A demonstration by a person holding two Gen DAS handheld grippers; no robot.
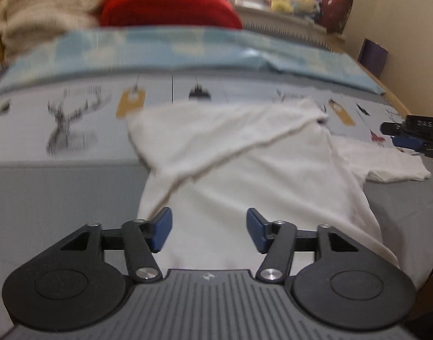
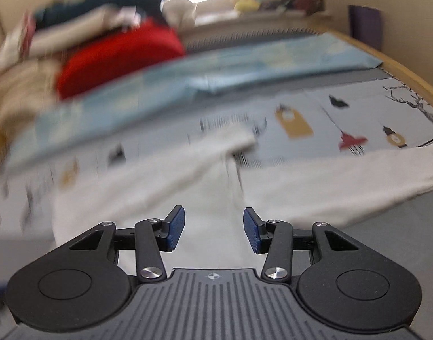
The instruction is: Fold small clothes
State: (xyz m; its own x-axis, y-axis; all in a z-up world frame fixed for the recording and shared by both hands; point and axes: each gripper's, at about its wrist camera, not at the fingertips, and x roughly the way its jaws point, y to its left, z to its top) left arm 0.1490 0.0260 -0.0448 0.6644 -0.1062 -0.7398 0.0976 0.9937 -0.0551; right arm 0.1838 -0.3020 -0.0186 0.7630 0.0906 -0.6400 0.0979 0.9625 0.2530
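Note:
A small white T-shirt [image 1: 244, 170] lies on the bed, with one side folded diagonally across its body and a short sleeve [image 1: 386, 164] spread out to the right. My left gripper [image 1: 209, 231] hovers over the shirt's near part, open, with nothing between its blue pads. The right wrist view is blurred: the same white shirt [image 2: 202, 187] lies below my right gripper [image 2: 213, 231], which is open and holds nothing. The right gripper [image 1: 406, 138] also shows at the right edge of the left wrist view, beside the sleeve.
The bed has a grey cover printed with deer and lanterns [image 1: 74, 119], and a light blue blanket [image 1: 188, 53] lies across it further back. Behind that lie a red cushion [image 1: 168, 5] and a pile of cream towels [image 1: 46, 8]. A wooden bed edge [image 2: 409, 76] runs along the right.

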